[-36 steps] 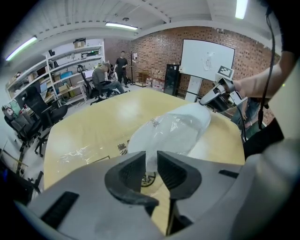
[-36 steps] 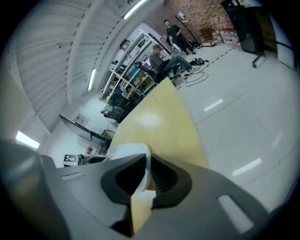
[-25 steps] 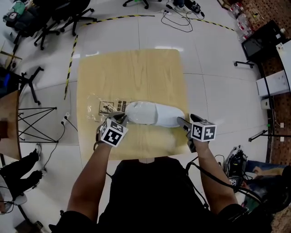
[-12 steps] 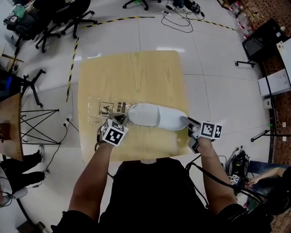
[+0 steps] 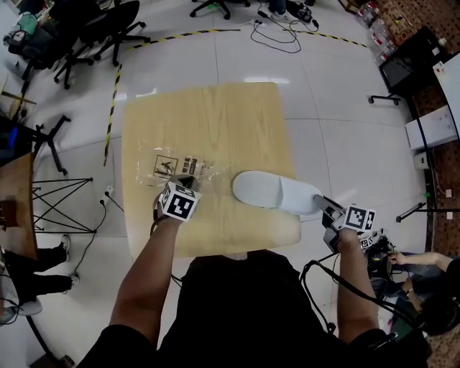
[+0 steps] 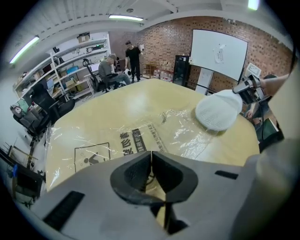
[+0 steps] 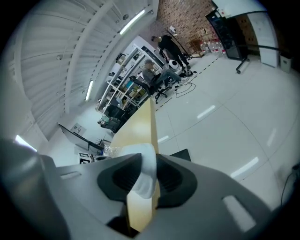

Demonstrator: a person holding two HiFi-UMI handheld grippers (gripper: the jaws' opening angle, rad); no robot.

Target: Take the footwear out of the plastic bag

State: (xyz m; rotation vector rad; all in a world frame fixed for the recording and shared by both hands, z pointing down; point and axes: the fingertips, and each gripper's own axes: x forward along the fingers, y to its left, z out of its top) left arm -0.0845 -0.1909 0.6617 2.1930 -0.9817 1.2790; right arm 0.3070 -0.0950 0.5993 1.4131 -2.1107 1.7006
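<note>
The white slipper (image 5: 277,192) lies out of the bag on the wooden table (image 5: 208,115), its right end past the table's right edge. My right gripper (image 5: 327,208) is shut on that end; its jaws have just been closing, and white slipper material (image 7: 140,185) shows between the pads of the right gripper (image 7: 151,165). The clear plastic bag (image 5: 172,169) lies flat at the left. My left gripper (image 5: 184,184) is at its near edge; its jaws have just been closing. In the left gripper view the gripper (image 6: 151,161) stands shut over the printed bag (image 6: 136,140), with the slipper (image 6: 219,110) beyond.
Office chairs (image 5: 93,29) stand on the floor beyond the table's far left. Cables (image 5: 287,21) and a yellow-black tape line (image 5: 111,100) lie on the tiles. A black frame (image 5: 50,198) stands left of the table. A person (image 5: 424,262) is at the lower right.
The right gripper has drawn the slipper to the right, out of the bag and partly over the table's right edge. The bag has gone flat. The left gripper has barely shifted.
</note>
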